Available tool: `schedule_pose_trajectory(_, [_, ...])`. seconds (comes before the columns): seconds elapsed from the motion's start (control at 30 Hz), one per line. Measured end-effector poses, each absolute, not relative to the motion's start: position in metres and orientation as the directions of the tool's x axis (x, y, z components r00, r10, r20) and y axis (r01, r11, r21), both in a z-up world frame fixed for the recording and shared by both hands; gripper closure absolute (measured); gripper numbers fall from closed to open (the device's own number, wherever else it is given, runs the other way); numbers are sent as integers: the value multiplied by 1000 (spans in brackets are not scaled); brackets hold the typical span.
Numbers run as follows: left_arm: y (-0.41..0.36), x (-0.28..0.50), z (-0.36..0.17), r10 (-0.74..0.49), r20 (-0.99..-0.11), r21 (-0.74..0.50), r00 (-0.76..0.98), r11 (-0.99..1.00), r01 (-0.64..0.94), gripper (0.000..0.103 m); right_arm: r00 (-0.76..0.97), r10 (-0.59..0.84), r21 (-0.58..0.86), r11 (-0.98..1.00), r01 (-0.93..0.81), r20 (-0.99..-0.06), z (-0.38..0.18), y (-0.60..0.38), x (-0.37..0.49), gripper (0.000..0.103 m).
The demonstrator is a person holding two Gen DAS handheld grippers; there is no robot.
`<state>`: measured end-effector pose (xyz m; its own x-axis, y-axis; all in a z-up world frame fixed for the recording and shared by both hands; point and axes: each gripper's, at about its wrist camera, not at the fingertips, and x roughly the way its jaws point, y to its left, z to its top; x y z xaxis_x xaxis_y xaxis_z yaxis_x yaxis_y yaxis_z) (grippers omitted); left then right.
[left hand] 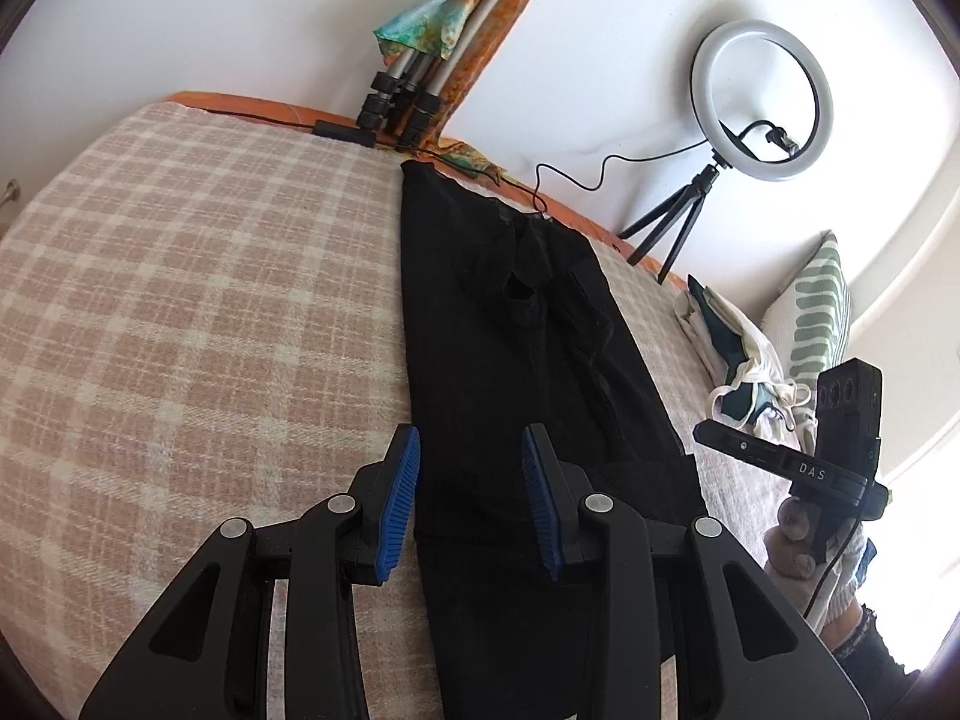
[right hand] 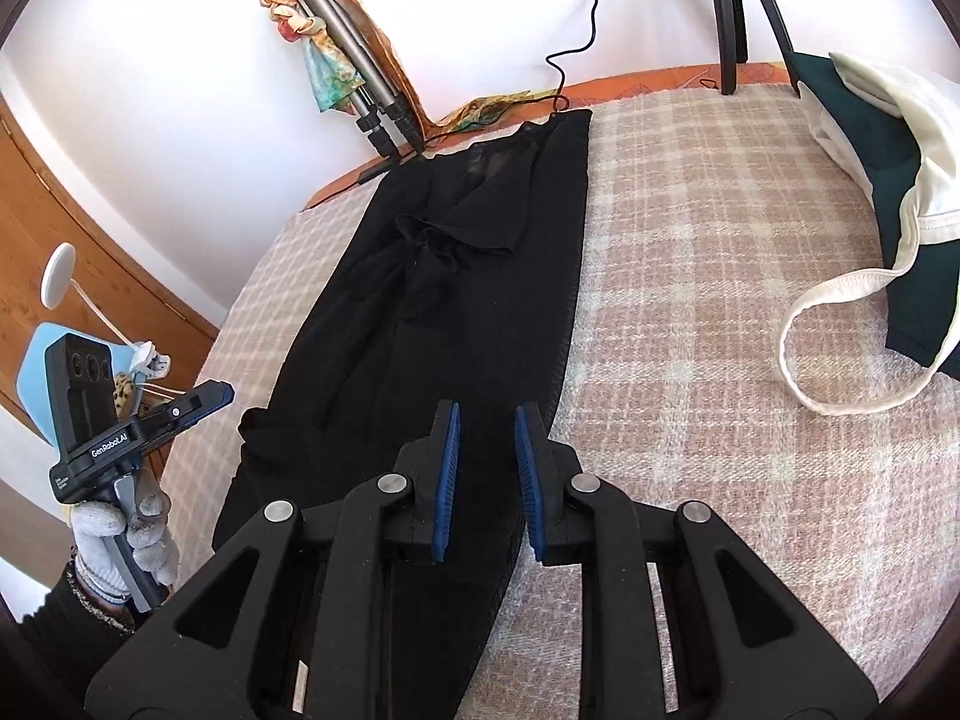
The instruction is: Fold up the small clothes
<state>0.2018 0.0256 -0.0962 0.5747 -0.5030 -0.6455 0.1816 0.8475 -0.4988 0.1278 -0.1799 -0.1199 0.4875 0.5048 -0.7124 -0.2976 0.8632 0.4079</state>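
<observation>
A black garment (left hand: 516, 324) lies folded lengthwise into a long narrow strip on a beige plaid blanket (left hand: 198, 300). My left gripper (left hand: 471, 438) hovers over the strip's near end, its blue pads apart with only flat cloth showing below the gap. In the right wrist view the same black garment (right hand: 456, 276) runs away from me. My right gripper (right hand: 487, 411) sits over its near right edge, pads a narrow gap apart and nothing pinched. A hand holds each gripper, and each shows in the other's view: the right gripper (left hand: 708, 435) and the left gripper (right hand: 222, 393).
A heap of white and dark green clothes (right hand: 870, 192) lies to the right on the blanket (right hand: 690, 300), beside a striped cushion (left hand: 816, 312). A ring light on a small tripod (left hand: 762, 102) and a folded tripod wrapped in a scarf (left hand: 414, 78) stand at the far edge, with a cable between them.
</observation>
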Motion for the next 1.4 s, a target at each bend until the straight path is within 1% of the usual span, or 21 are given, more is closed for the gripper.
schedule_pose_trajectory(0.17, [6,198,-105,-467,-692,-402,551,883,243,71,472,514,408,857,-314,-716,-121,-173,127,82])
schedule_pose_trajectory(0.23, [4,203,-113,-450,-713,-390,537,892,230,71,464,518,418,855,-307,-719,-123,-174,129,82])
schedule_pose_trajectory(0.3, [4,210,-120,-398,-745,-349,536,917,195,71,460,512,420,859,-293,-726,-125,-175,132,82])
schedule_pose_trajectory(0.33, [6,213,-121,-391,-746,-348,540,919,185,71,457,509,420,860,-289,-729,-126,-175,133,82])
schedule_pose_trajectory(0.47, [15,227,-109,-388,-728,-377,566,915,142,70,455,498,414,867,-277,-738,-124,-176,140,82])
schedule_pose_trajectory(0.5, [16,232,-105,-393,-721,-384,571,912,143,70,460,493,413,870,-270,-739,-123,-178,143,80])
schedule_pose_trajectory(0.53, [16,239,-101,-400,-715,-392,573,909,145,68,462,493,417,870,-263,-737,-121,-180,148,76])
schedule_pose_trajectory(0.6, [17,254,-94,-404,-711,-392,576,907,152,68,464,501,438,865,-246,-730,-117,-184,161,70])
schedule_pose_trajectory(0.63, [18,263,-90,-403,-707,-389,581,908,157,66,462,507,447,862,-242,-728,-114,-186,169,70])
schedule_pose_trajectory(0.67, [19,272,-87,-404,-704,-387,583,908,162,63,461,510,452,859,-239,-726,-112,-188,178,70])
schedule_pose_trajectory(0.73, [23,293,-85,-429,-696,-409,575,896,173,60,460,512,455,858,-238,-725,-108,-189,198,70])
schedule_pose_trajectory(0.87, [29,338,-91,-481,-693,-477,537,865,159,60,452,530,495,844,-206,-717,-114,-194,241,70])
schedule_pose_trajectory(1.1, [36,395,-113,-517,-669,-563,534,822,90,60,445,569,569,809,-148,-692,-133,-194,309,70])
schedule_pose_trajectory(1.2, [33,410,-120,-503,-674,-546,541,833,95,60,444,563,568,812,-136,-698,-141,-191,331,70])
schedule_pose_trajectory(1.27, [30,420,-124,-506,-678,-539,533,835,108,60,452,583,591,794,-142,-675,-142,-191,341,70])
schedule_pose_trajectory(1.3, [29,422,-126,-504,-679,-535,534,838,112,60,451,594,601,785,-147,-666,-142,-190,345,71])
schedule_pose_trajectory(1.33, [28,425,-126,-507,-672,-533,539,837,123,60,450,600,605,782,-153,-661,-143,-190,348,87])
schedule_pose_trajectory(1.37, [28,427,-126,-505,-668,-527,547,840,132,60,448,599,600,784,-158,-664,-145,-189,351,98])
schedule_pose_trajectory(1.4, [27,428,-126,-502,-668,-520,549,843,139,60,445,580,581,800,-153,-682,-146,-188,353,99])
